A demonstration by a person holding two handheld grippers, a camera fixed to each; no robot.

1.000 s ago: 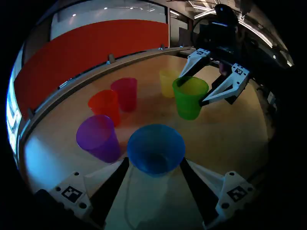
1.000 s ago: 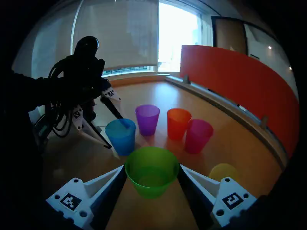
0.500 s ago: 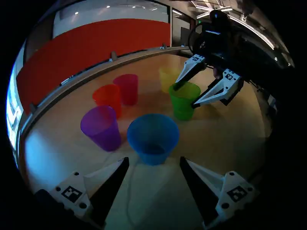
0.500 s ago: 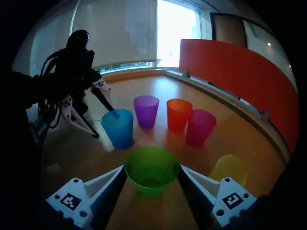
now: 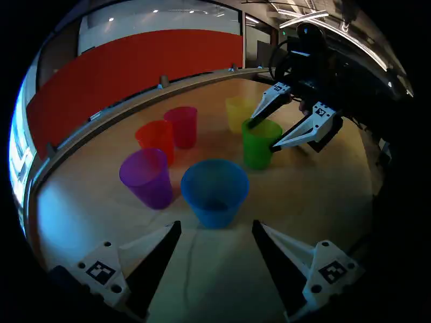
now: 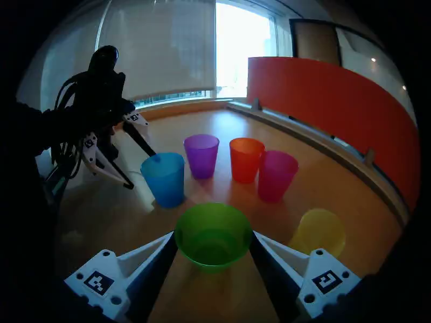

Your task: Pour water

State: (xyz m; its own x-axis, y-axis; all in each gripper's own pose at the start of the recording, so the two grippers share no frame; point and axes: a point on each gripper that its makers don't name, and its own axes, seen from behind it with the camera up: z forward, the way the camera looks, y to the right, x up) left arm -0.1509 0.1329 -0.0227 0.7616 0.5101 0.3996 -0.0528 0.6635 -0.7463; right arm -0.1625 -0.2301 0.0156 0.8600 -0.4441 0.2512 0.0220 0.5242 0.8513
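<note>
Table [image 5: 318,188] holds purple cup [image 5: 145,177], orange cup [image 5: 156,140] beside blue cup [image 5: 215,191].

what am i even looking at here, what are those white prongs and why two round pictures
No robot here: a person holds a two-finger gripper in each hand, and each carries a wide-angle camera looking forward. The white prongs at the bottom are that gripper's own fingers. The left gripper view shows the left gripper open, a blue cup standing just ahead. The right gripper view shows the right gripper closed on a green cup. Each picture also catches the other gripper farther off. Also on the wooden table: a purple cup, an orange cup, a pink cup and a yellow cup.
</note>
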